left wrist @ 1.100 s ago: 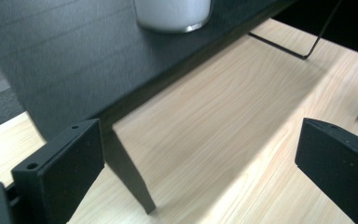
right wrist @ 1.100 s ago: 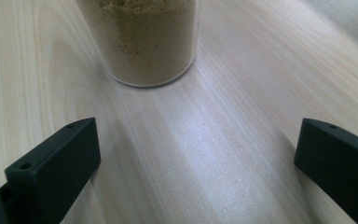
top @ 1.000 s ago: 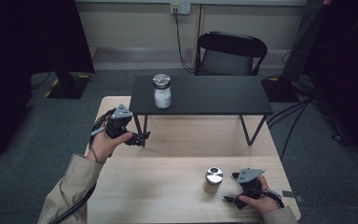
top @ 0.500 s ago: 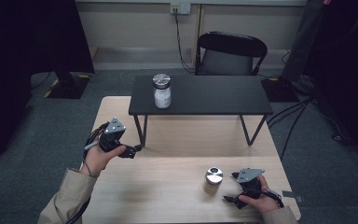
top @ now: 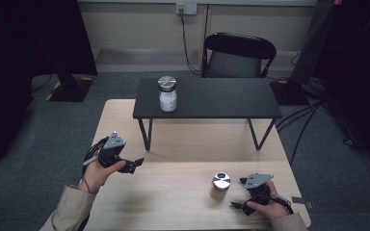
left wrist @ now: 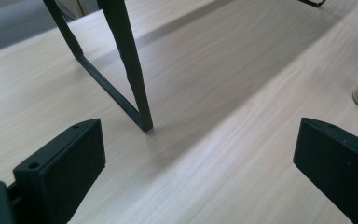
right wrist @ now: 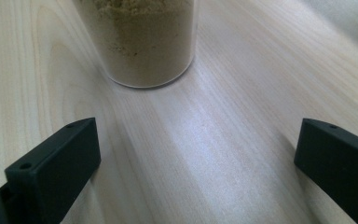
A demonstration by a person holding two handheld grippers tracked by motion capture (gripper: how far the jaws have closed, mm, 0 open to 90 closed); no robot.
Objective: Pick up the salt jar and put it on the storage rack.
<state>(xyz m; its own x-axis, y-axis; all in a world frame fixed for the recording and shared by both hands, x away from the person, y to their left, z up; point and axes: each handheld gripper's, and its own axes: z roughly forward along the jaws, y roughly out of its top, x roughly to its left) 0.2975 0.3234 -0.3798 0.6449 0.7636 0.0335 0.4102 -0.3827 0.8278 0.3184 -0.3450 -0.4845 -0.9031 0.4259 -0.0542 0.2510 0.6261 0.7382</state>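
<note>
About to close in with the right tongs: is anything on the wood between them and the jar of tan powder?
Nothing visible. The right tongs stand open, with bare wooden table between them and the jar of tan powder, straight ahead. In the high view the jar stands just left of them.

A light wooden table (top: pixel 183 202) stood on grey carpet (top: pixel 53 125). Behind it, a black folding chair (top: pixel 238 55) faced a pale wall (top: pixel 139 19) with an outlet (top: pixel 186 8).
</note>
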